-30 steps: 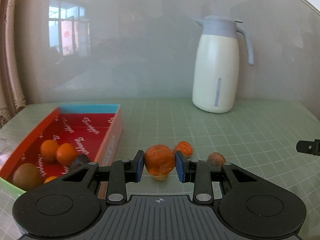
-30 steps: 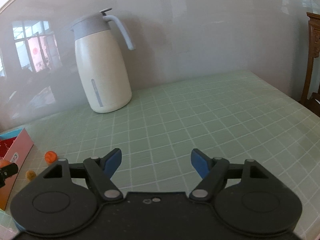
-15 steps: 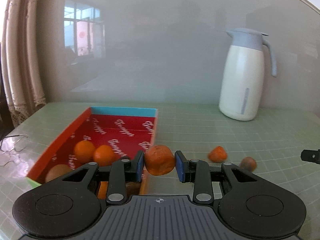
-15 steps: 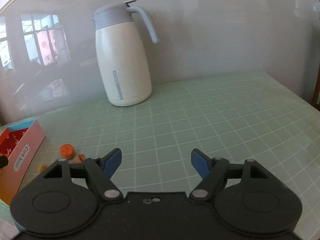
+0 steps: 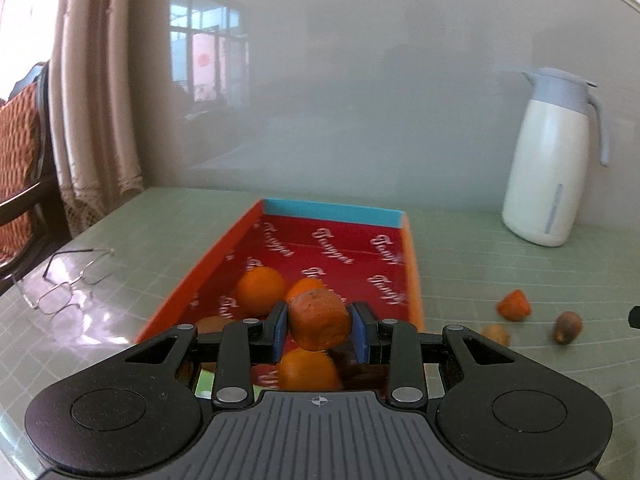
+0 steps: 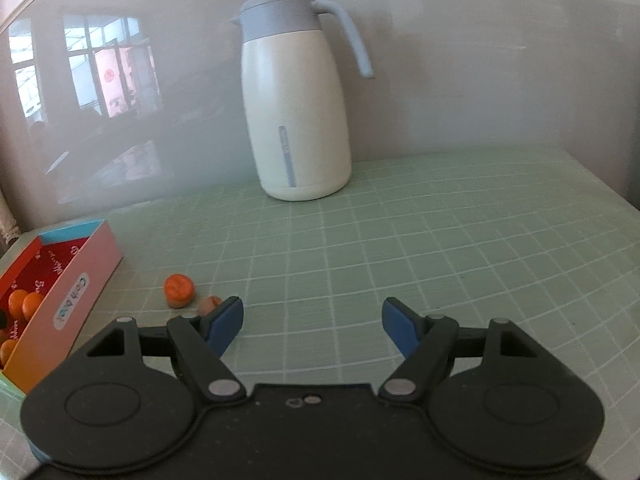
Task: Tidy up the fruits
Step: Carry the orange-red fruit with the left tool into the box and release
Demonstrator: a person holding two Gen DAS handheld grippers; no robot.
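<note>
My left gripper [image 5: 319, 327] is shut on an orange persimmon-like fruit [image 5: 318, 320] and holds it above the near end of the red box [image 5: 352, 240]. Several oranges [image 5: 260, 290] and a brown fruit lie in the box. On the table right of the box lie a small orange fruit [image 5: 514, 305] and two small brown fruits [image 5: 567, 327]. My right gripper [image 6: 312, 322] is open and empty above the table; the small orange fruit [image 6: 179, 289] lies ahead to its left, beside the box [image 6: 76, 280].
A white thermos jug with a grey-blue lid [image 5: 554, 164] [image 6: 294, 100] stands at the back by the wall. A pair of glasses [image 5: 68, 280] lies left of the box. A chair stands at the far left edge.
My left gripper has carried the orange fruit leftward, from over the table beside the box to over the box. My right gripper has swung left, still open.
</note>
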